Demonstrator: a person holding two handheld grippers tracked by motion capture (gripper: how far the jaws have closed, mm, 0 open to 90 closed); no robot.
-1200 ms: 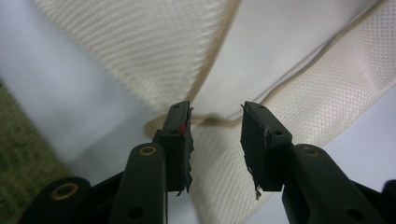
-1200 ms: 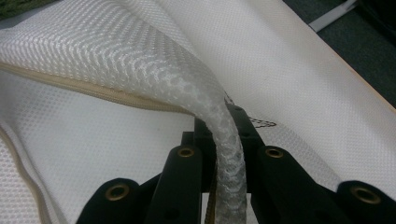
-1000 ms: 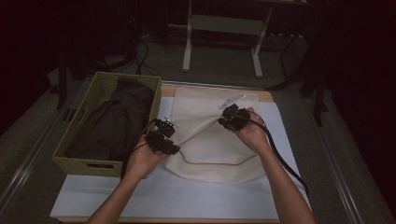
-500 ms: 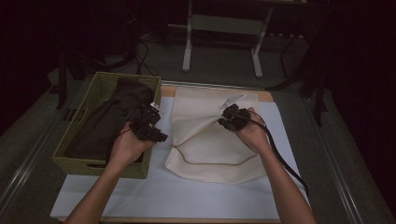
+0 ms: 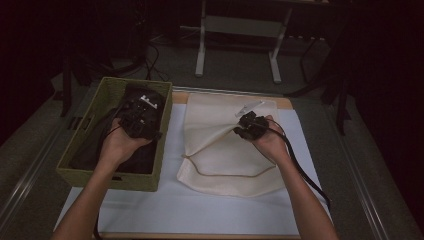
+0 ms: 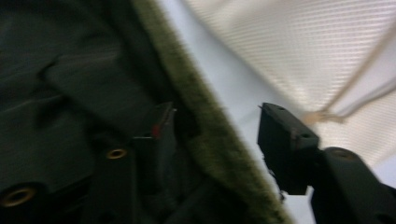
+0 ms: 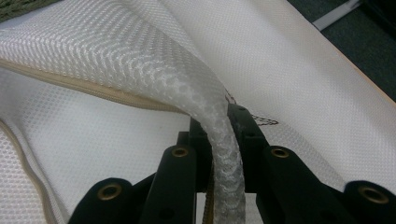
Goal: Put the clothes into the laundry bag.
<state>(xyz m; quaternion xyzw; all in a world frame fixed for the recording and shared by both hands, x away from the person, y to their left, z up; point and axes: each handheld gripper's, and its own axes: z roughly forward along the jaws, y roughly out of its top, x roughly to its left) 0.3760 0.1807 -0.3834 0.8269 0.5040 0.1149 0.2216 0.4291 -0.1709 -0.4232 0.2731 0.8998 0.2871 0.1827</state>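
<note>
A white mesh bag [image 5: 220, 150] [image 7: 303, 70] [image 6: 299, 51] lies flat on the table. My right gripper [image 5: 246, 125] [image 7: 218, 122] is shut on a raised fold of its top layer near the far right; its jaws have just been easing open a little, with the mesh still pinched. My left gripper [image 5: 141, 107] [image 6: 217, 116] hovers over the green woven basket [image 5: 107, 177] [image 6: 187, 88]. Its jaws have just been opening and hold nothing. A dark garment [image 5: 90, 150] [image 6: 56, 93] fills the basket.
A white sheet [image 5: 200, 210] covers the table under the bag. A tan cord [image 5: 225, 174] edges the bag's mouth, and a small white strip [image 5: 250, 106] lies on its far end. A metal stand [image 5: 240, 30] rises behind the table on the dark floor.
My left hand has left the bag's near-left edge and moved left and up over the basket, its jaws wider. The bag's left side has settled flat. My right hand has kept still.
</note>
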